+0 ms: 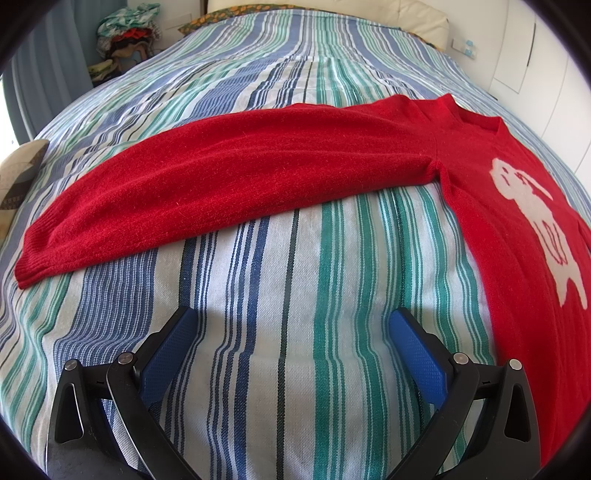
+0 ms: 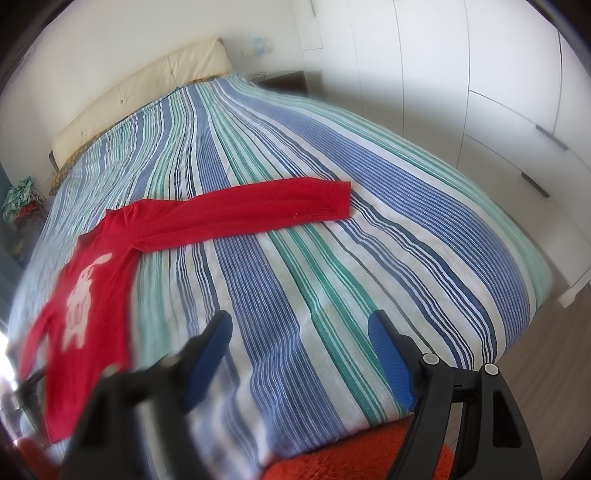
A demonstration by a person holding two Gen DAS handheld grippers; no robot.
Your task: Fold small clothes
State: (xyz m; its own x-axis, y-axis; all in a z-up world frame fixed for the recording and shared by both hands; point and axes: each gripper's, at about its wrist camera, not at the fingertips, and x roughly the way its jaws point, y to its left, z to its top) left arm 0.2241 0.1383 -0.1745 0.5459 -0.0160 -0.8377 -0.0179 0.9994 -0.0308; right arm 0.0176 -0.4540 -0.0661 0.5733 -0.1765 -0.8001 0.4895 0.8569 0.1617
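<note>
Sweater: a red sweater point(image 1: 295, 162) with a white animal picture point(image 1: 532, 221) on its front lies flat on the bed, with both sleeves stretched out to the sides.
Left sleeve: in the left wrist view one long sleeve point(image 1: 207, 184) runs across just past the fingertips, and its cuff ends beyond the left finger.
Sweater body: past the right finger in the left wrist view, running down that side.
Left gripper: the left gripper point(image 1: 291, 321) has its two blue fingers point(image 1: 166, 354) wide apart, with only striped cover between them; it holds nothing and does not touch the sweater.
Right gripper: the right gripper point(image 2: 299, 325) is wide open too and holds nothing.
Right sleeve: in the right wrist view the other sleeve point(image 2: 258, 210) lies well past the fingertips, and the body is off beyond the left finger.
Bed cover: the cover point(image 1: 295, 369) has blue, green and white stripes.
Headboard: a cream headboard point(image 2: 147, 92) is far ahead of the fingers.
Clothes pile: a heap of clothes point(image 1: 127, 33) sits far off, past the bed.
Rug: an orange fluffy rug point(image 2: 351, 458) lies under the right gripper.
</note>
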